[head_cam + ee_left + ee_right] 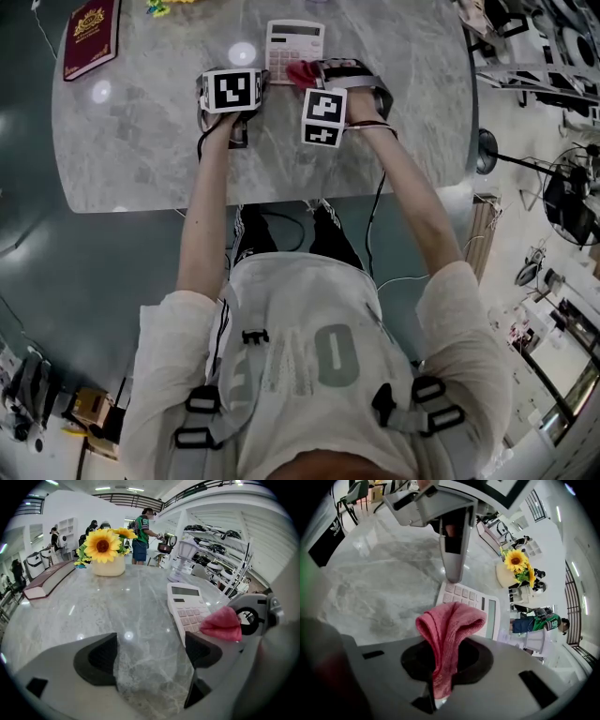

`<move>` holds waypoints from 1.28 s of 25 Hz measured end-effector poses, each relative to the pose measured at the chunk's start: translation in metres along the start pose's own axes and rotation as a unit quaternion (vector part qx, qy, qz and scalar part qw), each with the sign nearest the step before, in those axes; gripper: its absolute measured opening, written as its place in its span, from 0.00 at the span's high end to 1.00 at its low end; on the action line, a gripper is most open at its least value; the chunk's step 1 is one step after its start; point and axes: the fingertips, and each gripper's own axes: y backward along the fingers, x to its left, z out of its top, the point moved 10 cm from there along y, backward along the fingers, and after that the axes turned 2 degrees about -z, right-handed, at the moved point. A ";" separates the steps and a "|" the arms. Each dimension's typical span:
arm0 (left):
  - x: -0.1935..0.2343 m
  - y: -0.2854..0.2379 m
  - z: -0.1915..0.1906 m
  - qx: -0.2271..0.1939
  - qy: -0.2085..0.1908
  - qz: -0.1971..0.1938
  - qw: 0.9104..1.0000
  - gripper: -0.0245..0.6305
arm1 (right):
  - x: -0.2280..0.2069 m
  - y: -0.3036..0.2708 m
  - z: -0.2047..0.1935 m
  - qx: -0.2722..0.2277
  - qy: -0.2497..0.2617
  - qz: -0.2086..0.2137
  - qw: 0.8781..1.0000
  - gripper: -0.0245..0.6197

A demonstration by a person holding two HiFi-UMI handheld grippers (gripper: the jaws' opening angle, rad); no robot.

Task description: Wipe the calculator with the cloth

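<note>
The right tongs (443,670) are clenching a fold of the pink cloth (451,620), which is bunching up just over the key end of the calculator (480,606). The left tongs (150,656) are standing released, framing only bare counter (117,606). The calculator is lying on the counter directly ahead of the right tongs, its long axis running away from the person, with the left tongs just beside its left edge.

Pink cloth (447,630), white calculator (294,49), grey-veined marble table (141,131).
</note>
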 end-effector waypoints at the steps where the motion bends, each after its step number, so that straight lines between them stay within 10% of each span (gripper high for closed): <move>1: 0.000 0.000 0.000 0.000 0.000 0.000 1.000 0.28 | 0.006 0.002 0.002 -0.001 0.003 0.001 1.000 0.88; 22: -0.001 0.001 0.000 -0.001 0.002 0.002 1.000 0.28 | 0.022 0.013 0.003 -0.021 0.020 0.024 0.999 0.88; 32: 0.011 0.013 0.000 -0.012 0.051 0.010 0.999 0.28 | -0.069 0.016 0.008 -0.022 -0.016 -0.056 0.998 0.88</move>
